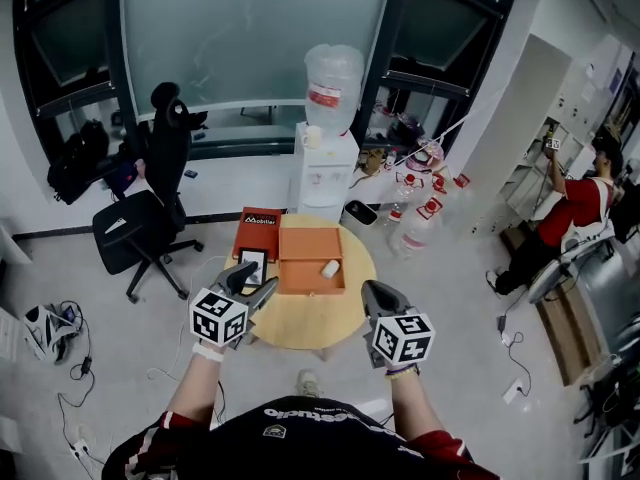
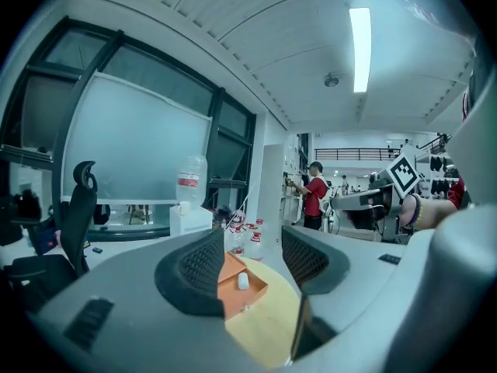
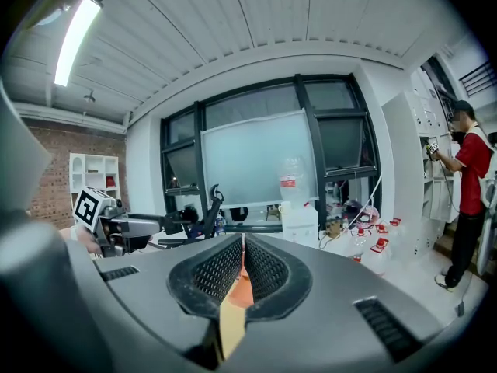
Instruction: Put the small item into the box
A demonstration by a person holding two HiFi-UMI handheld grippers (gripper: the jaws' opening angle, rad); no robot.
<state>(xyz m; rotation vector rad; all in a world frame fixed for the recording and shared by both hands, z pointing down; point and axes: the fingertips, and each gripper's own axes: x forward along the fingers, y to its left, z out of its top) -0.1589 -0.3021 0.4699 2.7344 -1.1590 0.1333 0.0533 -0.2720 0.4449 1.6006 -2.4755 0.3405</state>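
If my left gripper [image 1: 254,282] dips: it could clip the box [image 1: 303,251] wall and jolt the small white item [image 1: 330,267] lying inside.
Pose of left gripper: jaws wide apart, empty, nearly level by the table [image 1: 305,323] rim.
Pose of right gripper [image 1: 374,290]: jaws pinched together, empty, nearly level.

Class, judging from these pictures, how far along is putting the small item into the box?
Done: the small white item lies inside the open orange box. In hand: nothing; left gripper open, right gripper shut, both empty. Left: perhaps only closing it.
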